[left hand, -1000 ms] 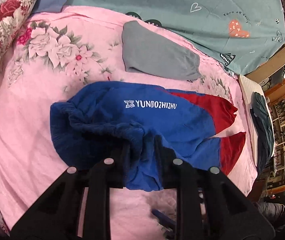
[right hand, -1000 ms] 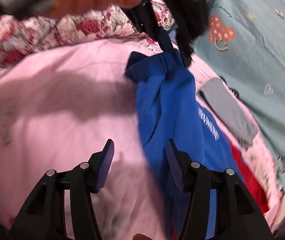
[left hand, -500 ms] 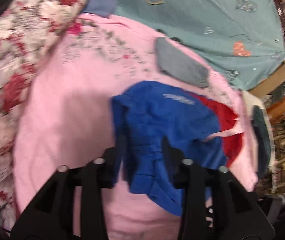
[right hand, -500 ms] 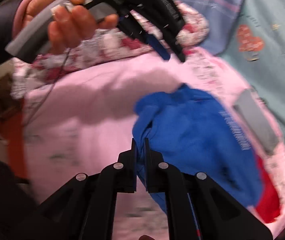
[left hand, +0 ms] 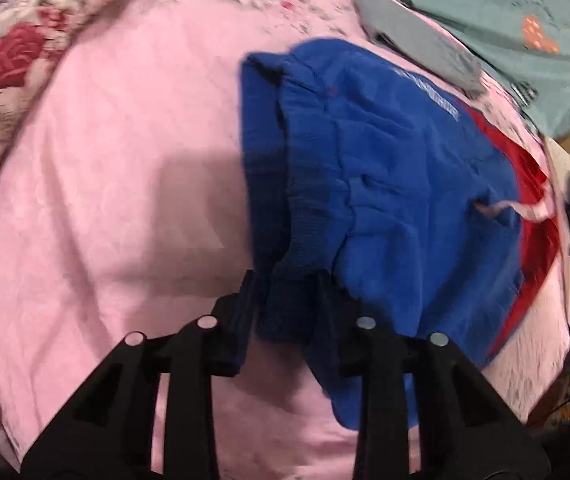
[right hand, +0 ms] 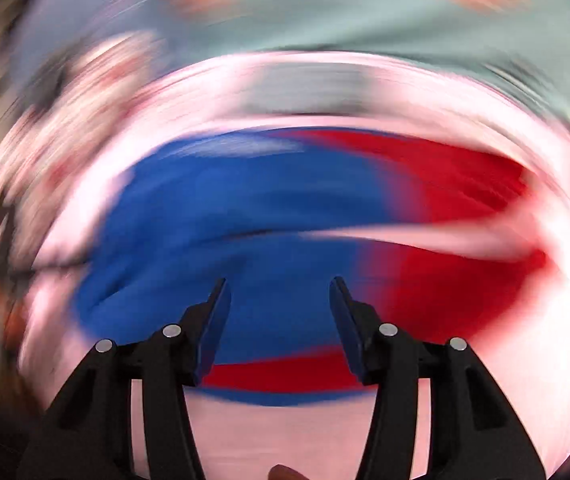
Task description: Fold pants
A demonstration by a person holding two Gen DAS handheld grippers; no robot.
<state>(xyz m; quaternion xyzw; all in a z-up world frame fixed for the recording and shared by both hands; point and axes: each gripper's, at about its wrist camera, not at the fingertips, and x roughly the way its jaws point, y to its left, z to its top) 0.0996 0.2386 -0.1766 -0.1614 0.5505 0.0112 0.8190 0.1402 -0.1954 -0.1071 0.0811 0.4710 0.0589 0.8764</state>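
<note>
Clamped on the bunched elastic waistband of the blue-and-red fabric pants [left hand: 385, 184], my left gripper [left hand: 287, 296] is closing, its jaws nearly together with the cloth pinched between them. My right gripper [right hand: 279, 312] is opening and has nothing between its jaws; it hangs over the blue part of the pants, though that view is smeared by motion.

The pants lie rumpled on the pink bedsheet [left hand: 117, 184], waistband toward me, red lower legs at the far right edge of the left view. To fold them well, I judge I should keep the waistband pinched firmly, take a second hold with the free gripper, and draw the cloth flat before laying one half over the other.

A folded grey garment [left hand: 417, 40] lies just beyond the pants, a floral pillow [left hand: 13, 56] sits at the left, and a teal blanket with heart prints [left hand: 525, 12] covers the far side.
</note>
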